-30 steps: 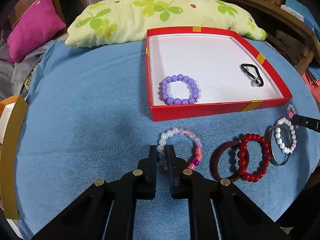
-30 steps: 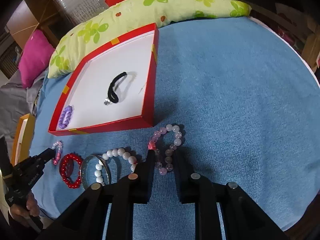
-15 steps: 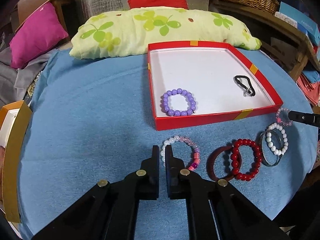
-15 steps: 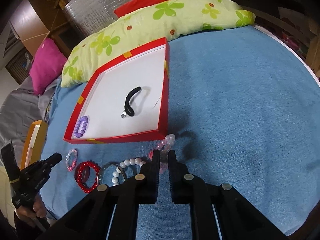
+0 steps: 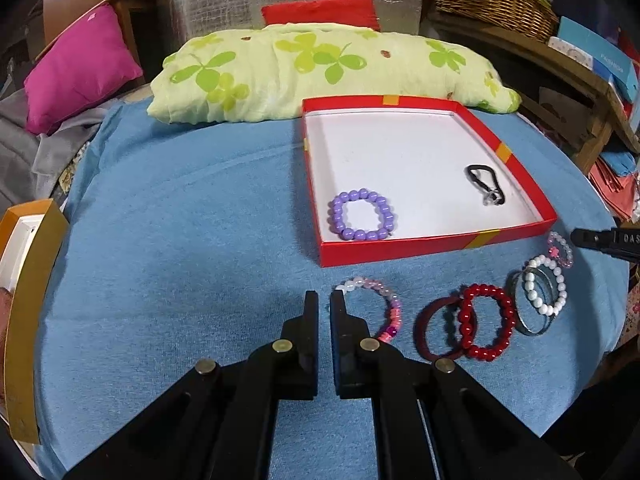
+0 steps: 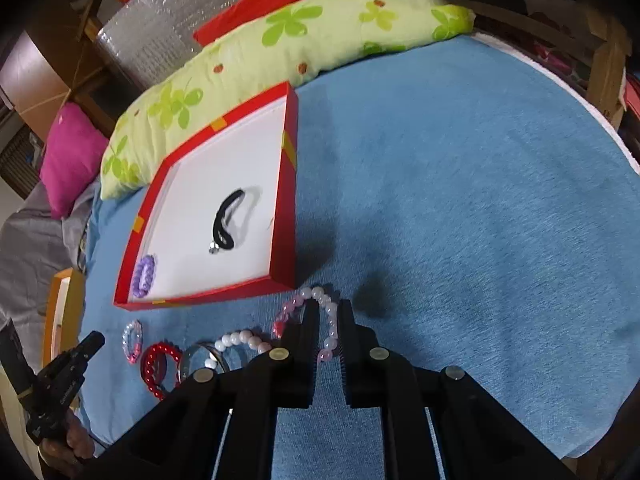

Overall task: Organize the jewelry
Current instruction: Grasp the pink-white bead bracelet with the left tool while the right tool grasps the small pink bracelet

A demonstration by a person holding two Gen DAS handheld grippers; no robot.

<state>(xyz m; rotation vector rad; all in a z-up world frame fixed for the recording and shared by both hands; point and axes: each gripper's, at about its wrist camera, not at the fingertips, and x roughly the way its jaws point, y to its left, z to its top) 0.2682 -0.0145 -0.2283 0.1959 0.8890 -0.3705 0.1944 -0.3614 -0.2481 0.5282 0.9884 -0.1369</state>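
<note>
Partly, the left gripper (image 5: 324, 300) is hiding the near arc of the pastel bracelet (image 5: 384, 300); its jaws are standing nearly together, and whether a bead is pinched between them I cannot tell. Seen from the right wrist, the right gripper (image 6: 328, 312) is pinching a strand of the pale pink bracelet (image 6: 308, 308), round glossy beads showing in the narrow gap, and its fingers are covering the white-bead bracelet's (image 6: 240, 340) near side. A bare metal bangle (image 5: 534, 304) is lying under those white beads, beside shiny red beads (image 5: 486, 322) overlapping a dull maroon band (image 5: 434, 332). Inside the shallow red cardboard tray (image 5: 400, 250), on its white floor, smooth purple beads (image 5: 362, 220) and a black cord loop (image 5: 486, 186) are resting well apart. Everything is sitting on a blue, finely ribbed cloth (image 5: 180, 240) over the table. At the left view's right edge, a small pink bracelet (image 5: 560, 248) is lying just beside the right gripper's cut-off tip.
</note>
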